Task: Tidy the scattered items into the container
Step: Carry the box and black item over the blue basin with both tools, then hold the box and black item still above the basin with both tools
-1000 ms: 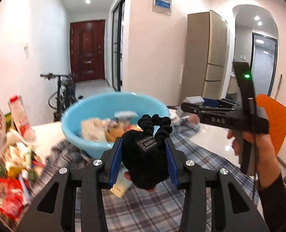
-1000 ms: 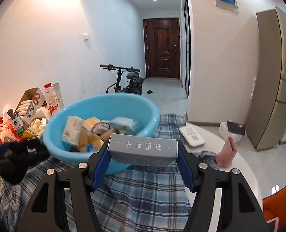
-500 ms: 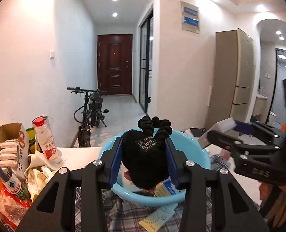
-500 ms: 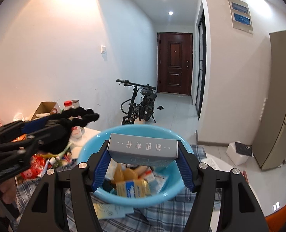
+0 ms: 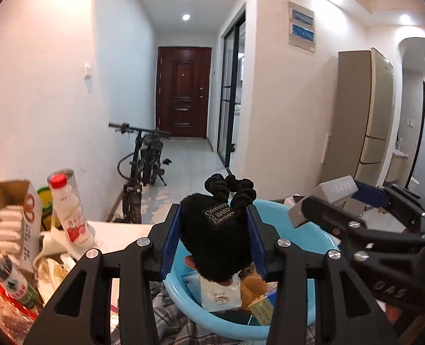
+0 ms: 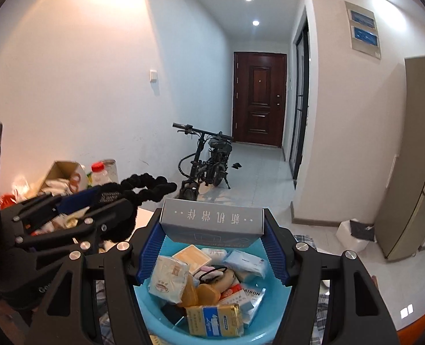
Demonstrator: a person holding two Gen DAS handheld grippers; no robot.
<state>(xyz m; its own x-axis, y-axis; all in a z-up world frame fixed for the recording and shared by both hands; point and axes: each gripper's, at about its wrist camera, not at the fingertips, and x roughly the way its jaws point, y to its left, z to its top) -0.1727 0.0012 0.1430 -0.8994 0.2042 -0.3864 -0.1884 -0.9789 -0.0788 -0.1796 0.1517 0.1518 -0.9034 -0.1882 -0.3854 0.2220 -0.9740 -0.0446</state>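
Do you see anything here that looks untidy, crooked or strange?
Yes. The heap of packets and bottles left of the blue basin is still scattered. Inside the basin the boxes lie jumbled at all angles. The black plush toy in the left gripper and the grey box in the right gripper hang above it.

Below the jaws, the black plush toy (image 5: 216, 241) hides part of the blue basin (image 5: 295, 215), whose near rim runs off the bottom edge. The grey box (image 6: 212, 220) between the other jaws covers the basin's far rim.
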